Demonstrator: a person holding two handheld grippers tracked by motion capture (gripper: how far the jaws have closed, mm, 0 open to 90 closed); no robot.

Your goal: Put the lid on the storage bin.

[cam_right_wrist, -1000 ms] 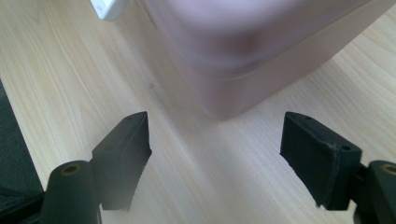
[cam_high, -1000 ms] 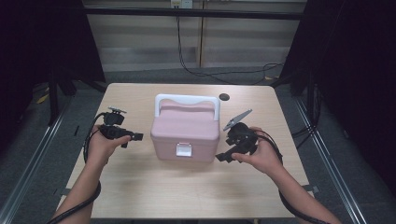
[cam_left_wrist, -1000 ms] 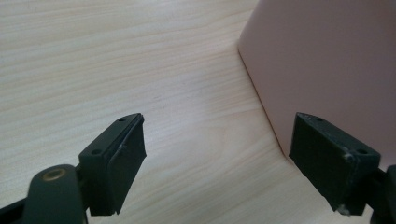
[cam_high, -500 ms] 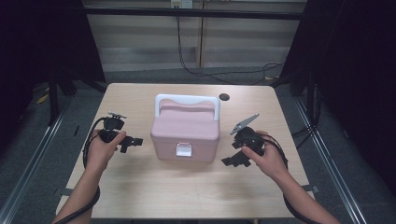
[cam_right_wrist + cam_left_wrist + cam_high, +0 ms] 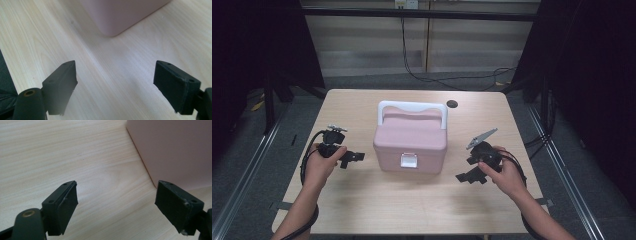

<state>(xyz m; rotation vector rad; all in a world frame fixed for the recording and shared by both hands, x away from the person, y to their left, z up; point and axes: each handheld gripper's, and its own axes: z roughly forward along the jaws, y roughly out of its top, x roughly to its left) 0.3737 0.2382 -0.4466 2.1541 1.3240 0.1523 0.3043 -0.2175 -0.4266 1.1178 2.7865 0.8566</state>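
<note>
While between both grippers, pink box [image 5: 411,142] untouched | left fingers [image 5: 66,202] wide | right fingers [image 5: 63,80] wide

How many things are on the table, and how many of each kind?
Pink box with a white handle: 1
Black tools held over the table, left tool and right tool: 2
Small dark round spot on the table: 1
Total: 4

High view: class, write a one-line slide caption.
Pink box with white handle on wooden table, open left gripper and right gripper flanking it.
</note>
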